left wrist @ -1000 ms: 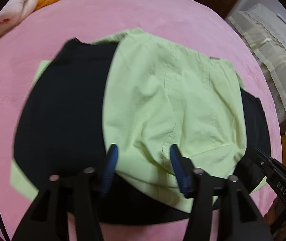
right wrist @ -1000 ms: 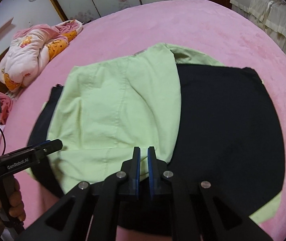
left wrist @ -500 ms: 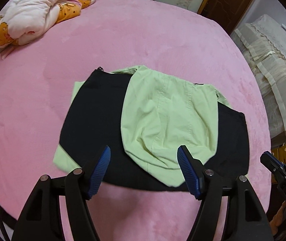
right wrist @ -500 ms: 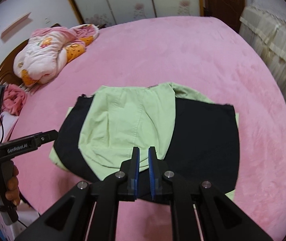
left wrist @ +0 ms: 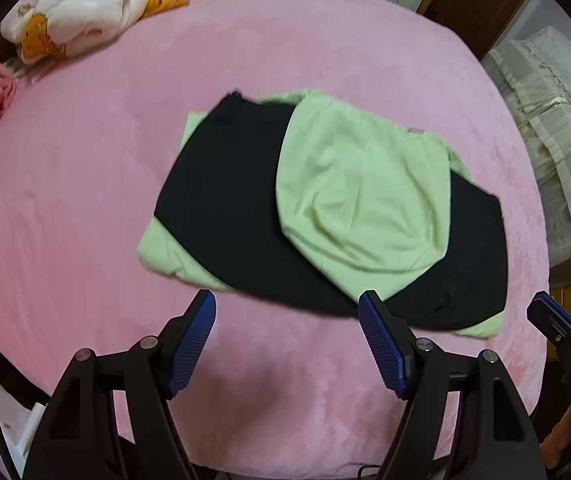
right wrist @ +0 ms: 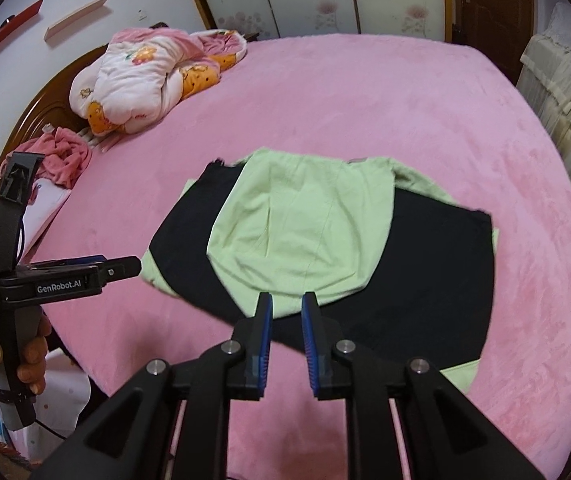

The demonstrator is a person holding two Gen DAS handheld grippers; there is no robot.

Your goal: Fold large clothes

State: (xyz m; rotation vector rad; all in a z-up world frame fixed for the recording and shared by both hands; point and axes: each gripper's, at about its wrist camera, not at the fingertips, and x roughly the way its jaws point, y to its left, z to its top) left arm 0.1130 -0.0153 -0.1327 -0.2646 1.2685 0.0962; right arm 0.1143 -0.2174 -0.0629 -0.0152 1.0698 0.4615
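Scene: I look along both sets of tongs at a pink bed [left wrist: 85, 208] with one garment lying on it.
Garment: a black and light green jacket [left wrist: 229, 200], partly folded, lies flat in the middle of the bed; its green hood [left wrist: 361, 196] is turned down over the black back panel.
Left tongs: my left tongs [left wrist: 285, 344] are spread wide and hold nothing; they hover above the bare bed just in front of the jacket's near hem.
Right tongs: my right tongs [right wrist: 287, 340] are parted only a little and hold nothing; they sit above the near hem, under the hood's lower edge.
Left tongs from the other side: in the right view the left tongs [right wrist: 125, 266] point at the jacket's near left green corner [right wrist: 153, 272], close to it but apart.
Stage, as I judge it: a fold is laid and both tongs are free, so the next grasp is not yet made.
Risk one: closing on the hood's loose edge alone would lift the hood and undo that fold.
Risk two: the narrow right opening may slide off stacked layers, or catch only the top one.
Risk three: uneven lifting of the two sides would skew the jacket and crease it.
Risk four: dragging tongs across the plush cover could pull the jacket out of square.
Elsewhere: a bundled floral quilt [right wrist: 145, 76] and a pink cloth [right wrist: 61, 156] lie well apart at the bed's far left.
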